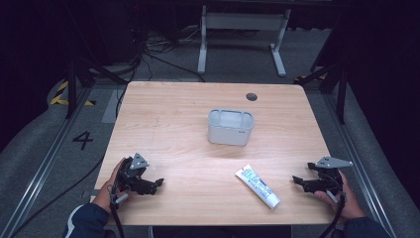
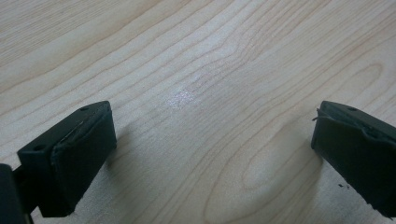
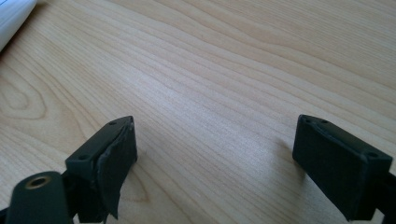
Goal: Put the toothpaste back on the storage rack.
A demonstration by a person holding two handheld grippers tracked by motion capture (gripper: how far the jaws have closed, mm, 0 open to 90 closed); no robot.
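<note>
Left hand-held gripper [image 1: 157,183] sits low at the near left corner of the counter [image 1: 168,119], jaws spread wide with bare wood between them. Right hand-held gripper [image 1: 296,179] is over at the near right edge, also released and holding nothing. A white tube [image 1: 257,186] lies flat on the counter at an angle, near the right one but apart from it. A grey bin [image 1: 230,127] stands upright around the middle of the counter, well away from both hands.
</note>
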